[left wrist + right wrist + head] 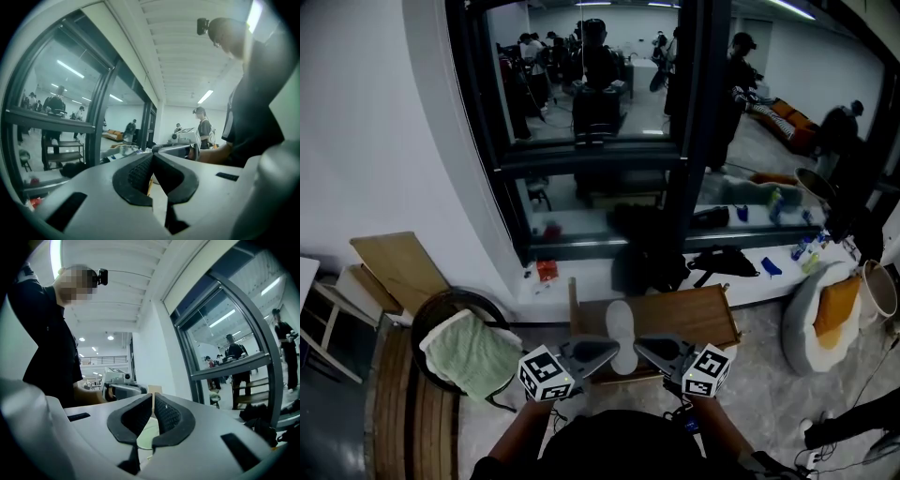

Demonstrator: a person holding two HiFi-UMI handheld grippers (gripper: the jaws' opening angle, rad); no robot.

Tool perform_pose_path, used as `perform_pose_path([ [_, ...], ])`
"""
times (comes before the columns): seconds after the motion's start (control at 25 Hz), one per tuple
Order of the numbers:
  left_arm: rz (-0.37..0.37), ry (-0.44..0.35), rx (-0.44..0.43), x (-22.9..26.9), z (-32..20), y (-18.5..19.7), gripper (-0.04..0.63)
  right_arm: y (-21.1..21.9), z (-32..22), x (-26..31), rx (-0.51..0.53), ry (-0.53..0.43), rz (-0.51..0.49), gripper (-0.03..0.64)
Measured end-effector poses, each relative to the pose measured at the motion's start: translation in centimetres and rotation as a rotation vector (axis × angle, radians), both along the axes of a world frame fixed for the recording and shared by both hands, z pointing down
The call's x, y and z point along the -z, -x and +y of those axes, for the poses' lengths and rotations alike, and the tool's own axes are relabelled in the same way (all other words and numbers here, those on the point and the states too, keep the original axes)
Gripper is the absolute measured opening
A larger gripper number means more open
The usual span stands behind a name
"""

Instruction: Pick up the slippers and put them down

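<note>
A thin white slipper [621, 323] hangs over a low wooden table [698, 317], between my two grippers. They point at each other from either side. My left gripper [613, 350] pinches the slipper's left edge, and in the left gripper view this gripper [153, 157] has its pads together, with pale material in the hollow below them. My right gripper [637, 345] pinches the right edge. In the right gripper view it [153, 399] is shut, with the pale slipper [146, 436] showing in the hollow between its jaws. I see only this one slipper.
A round chair with a green towel [469, 354] stands to the left, with wooden boards [398, 267] behind it. A black bag [647, 253] sits by the window frame [581, 155]. A white beanbag with an orange cushion [836, 305] is at the right. People stand beyond the glass.
</note>
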State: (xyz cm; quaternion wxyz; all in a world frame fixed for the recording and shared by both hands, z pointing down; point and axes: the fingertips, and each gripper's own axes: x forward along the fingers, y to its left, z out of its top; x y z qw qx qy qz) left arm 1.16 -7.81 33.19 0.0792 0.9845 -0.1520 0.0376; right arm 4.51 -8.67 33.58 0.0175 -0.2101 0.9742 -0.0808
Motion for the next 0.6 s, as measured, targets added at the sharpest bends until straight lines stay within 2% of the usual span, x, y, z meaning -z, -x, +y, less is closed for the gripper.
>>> perform_pose_path([
  [0.12, 0.006, 0.017, 0.018, -0.2, -0.2, 0.1, 0.011, -0.2, 0.1, -0.2, 0.005, 0.003, 0.012, 0.032],
  [0.44, 0.023, 0.054, 0.003, -0.9, 0.0, -0.4, 0.011, -1.4, -0.7, -0.7, -0.038, 0.01, 0.014, 0.032],
  [0.6, 0.058, 0.068, -0.016, -0.5, 0.1, -0.9, 0.011, -1.9, -1.2, -0.8, -0.056, 0.019, 0.022, 0.032],
])
